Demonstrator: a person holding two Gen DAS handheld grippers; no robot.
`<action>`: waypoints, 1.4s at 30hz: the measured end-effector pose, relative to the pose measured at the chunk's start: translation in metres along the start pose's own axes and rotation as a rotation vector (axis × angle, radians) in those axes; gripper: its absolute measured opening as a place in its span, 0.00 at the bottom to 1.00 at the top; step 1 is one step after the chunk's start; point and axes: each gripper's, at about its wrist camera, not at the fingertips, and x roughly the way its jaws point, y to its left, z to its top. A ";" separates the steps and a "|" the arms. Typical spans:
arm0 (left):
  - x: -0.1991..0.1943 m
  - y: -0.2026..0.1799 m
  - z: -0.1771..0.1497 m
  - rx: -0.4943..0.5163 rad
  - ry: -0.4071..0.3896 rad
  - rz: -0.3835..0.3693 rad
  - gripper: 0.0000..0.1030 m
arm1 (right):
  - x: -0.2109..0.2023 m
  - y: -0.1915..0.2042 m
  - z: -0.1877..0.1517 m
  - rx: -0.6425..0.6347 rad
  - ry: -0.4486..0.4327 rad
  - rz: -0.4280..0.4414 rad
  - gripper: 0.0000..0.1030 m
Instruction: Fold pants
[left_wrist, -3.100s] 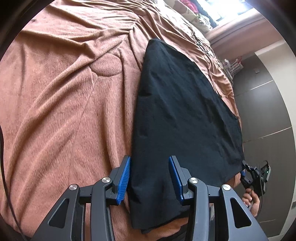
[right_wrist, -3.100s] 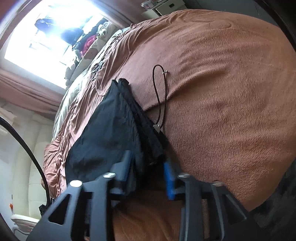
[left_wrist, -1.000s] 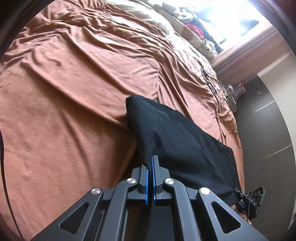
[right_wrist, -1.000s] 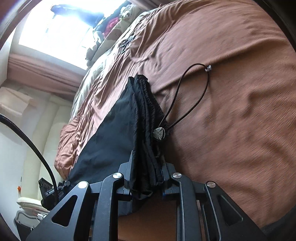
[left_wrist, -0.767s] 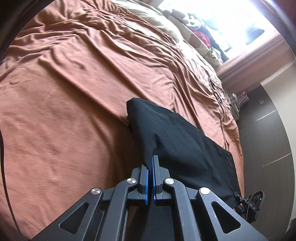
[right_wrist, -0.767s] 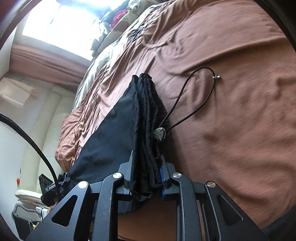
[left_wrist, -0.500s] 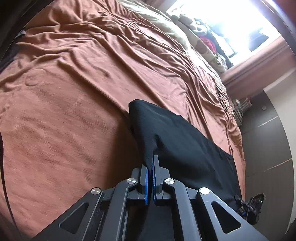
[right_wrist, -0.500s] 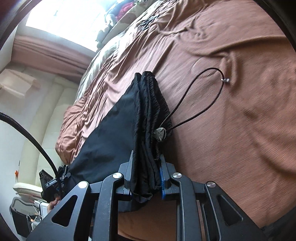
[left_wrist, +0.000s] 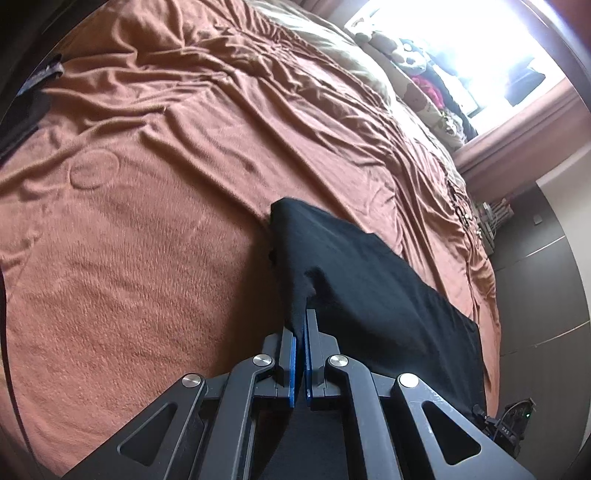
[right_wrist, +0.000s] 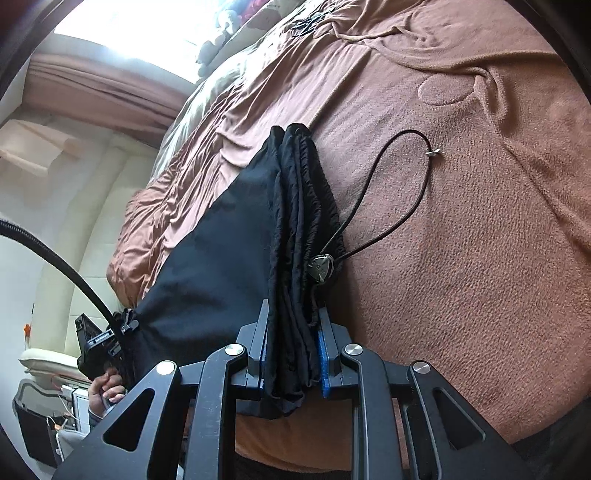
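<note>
left tool (left_wrist: 300, 334) pinching shut on the black pants (left_wrist: 362, 273) hem corner | right tool (right_wrist: 291, 347) clamping the bunched waistband (right_wrist: 303, 206), drawstring (right_wrist: 388, 206) trailing right | both lifting one end, likely to fold forward over the bed (left_wrist: 147, 221)

Bed: a wide bed (left_wrist: 155, 229) spread with a creased rust-brown blanket (right_wrist: 480, 258).
Bedding at the far end: a beige quilt (left_wrist: 332, 48) and patterned pillows (left_wrist: 417, 85).
Window: bright, washed out with daylight (left_wrist: 491, 55), framed by a brownish pelmet (right_wrist: 99, 88).
Wardrobe: dark panelled doors (left_wrist: 539, 280) beside the bed.
Wall: pale cream (right_wrist: 55, 206).
</note>
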 end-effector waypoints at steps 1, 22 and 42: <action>0.002 0.003 -0.003 -0.009 0.007 0.000 0.03 | 0.000 -0.002 0.003 0.000 0.001 -0.005 0.17; -0.032 0.053 -0.084 -0.090 -0.011 0.014 0.54 | 0.000 0.007 0.000 -0.043 0.001 -0.062 0.22; -0.065 0.082 -0.129 -0.177 -0.068 -0.075 0.54 | -0.076 0.044 -0.035 -0.205 -0.122 -0.098 0.23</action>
